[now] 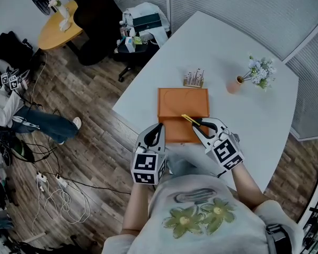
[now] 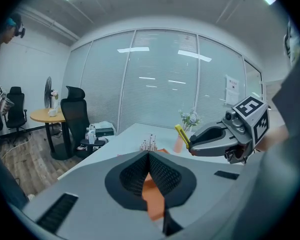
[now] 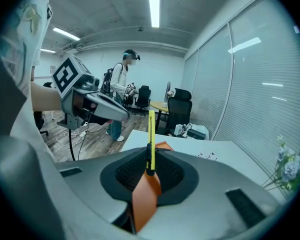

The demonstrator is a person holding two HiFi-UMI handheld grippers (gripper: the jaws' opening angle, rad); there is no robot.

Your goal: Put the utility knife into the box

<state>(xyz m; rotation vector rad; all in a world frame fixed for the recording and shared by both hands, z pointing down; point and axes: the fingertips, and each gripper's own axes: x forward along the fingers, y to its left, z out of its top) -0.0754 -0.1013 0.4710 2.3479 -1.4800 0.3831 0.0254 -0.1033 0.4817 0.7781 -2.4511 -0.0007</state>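
Utility knife (image 1: 189, 119) was clamped in R gripper (image 1: 200, 126), just over box (image 1: 175, 102) near edge — L gripper (image 1: 157, 132) jaws together, empty, at box's near-left corner.

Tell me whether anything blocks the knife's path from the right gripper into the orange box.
Nothing visible does. The right gripper holds the utility knife over the near edge of the orange box; the left gripper hangs aside, shut.

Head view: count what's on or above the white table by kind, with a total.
Orange box: 1
Yellow utility knife, held in the right claw: 1
Flower vase: 1
Small stand of upright sticks: 1
Total: 4
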